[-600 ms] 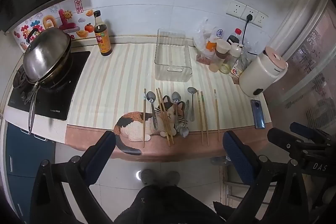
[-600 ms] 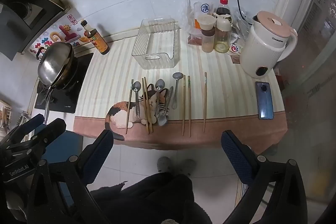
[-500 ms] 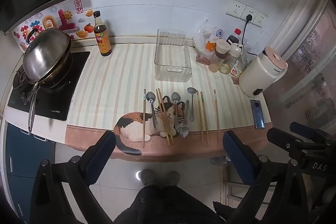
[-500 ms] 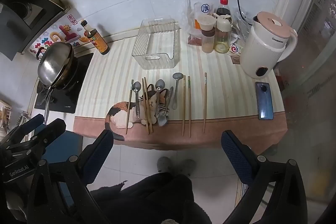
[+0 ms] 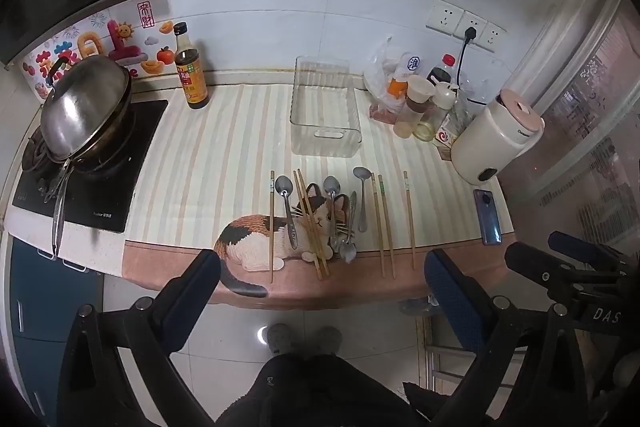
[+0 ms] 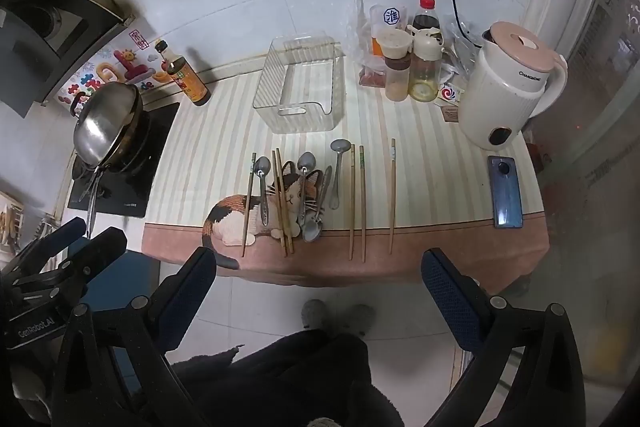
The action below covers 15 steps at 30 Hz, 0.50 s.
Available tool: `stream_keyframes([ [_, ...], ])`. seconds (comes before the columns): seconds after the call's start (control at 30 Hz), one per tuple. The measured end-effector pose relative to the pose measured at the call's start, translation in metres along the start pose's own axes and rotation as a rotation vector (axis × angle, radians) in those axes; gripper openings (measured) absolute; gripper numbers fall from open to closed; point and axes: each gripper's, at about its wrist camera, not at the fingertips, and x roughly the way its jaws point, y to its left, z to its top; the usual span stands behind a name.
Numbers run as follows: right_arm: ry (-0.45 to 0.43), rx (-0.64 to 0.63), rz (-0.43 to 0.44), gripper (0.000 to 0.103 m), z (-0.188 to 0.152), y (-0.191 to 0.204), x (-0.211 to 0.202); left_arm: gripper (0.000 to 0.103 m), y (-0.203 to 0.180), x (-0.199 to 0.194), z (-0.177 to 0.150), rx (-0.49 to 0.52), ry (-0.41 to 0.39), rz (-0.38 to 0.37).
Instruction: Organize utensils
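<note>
Several metal spoons point(image 5: 289, 211) point(image 6: 262, 187) and wooden chopsticks point(image 5: 383, 223) point(image 6: 357, 195) lie in a row near the front of the striped counter mat point(image 5: 224, 163) point(image 6: 208, 163). Behind them stands an empty clear plastic bin point(image 5: 325, 113) point(image 6: 300, 95). My left gripper point(image 5: 320, 291) hangs open above the floor in front of the counter, nothing between its fingers. My right gripper point(image 6: 320, 291) is open too, high above and before the counter's front edge. Each gripper shows at the edge of the other's view.
A wok with lid point(image 5: 80, 111) sits on the stove at left, a sauce bottle point(image 5: 191, 67) beside it. Jars and bottles point(image 5: 420, 103), a white kettle point(image 5: 496, 139) and a blue phone point(image 5: 488, 217) stand at right. A person's dark clothing and shoes point(image 5: 304, 339) are below.
</note>
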Motion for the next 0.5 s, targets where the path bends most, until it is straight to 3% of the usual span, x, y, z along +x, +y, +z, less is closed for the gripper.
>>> stream_keyframes([
  [0.5,-0.002,0.002,0.002,0.103,0.0006,-0.0024,-0.0012,0.103,-0.0058,-0.005,0.0084,-0.001,-0.002,-0.006],
])
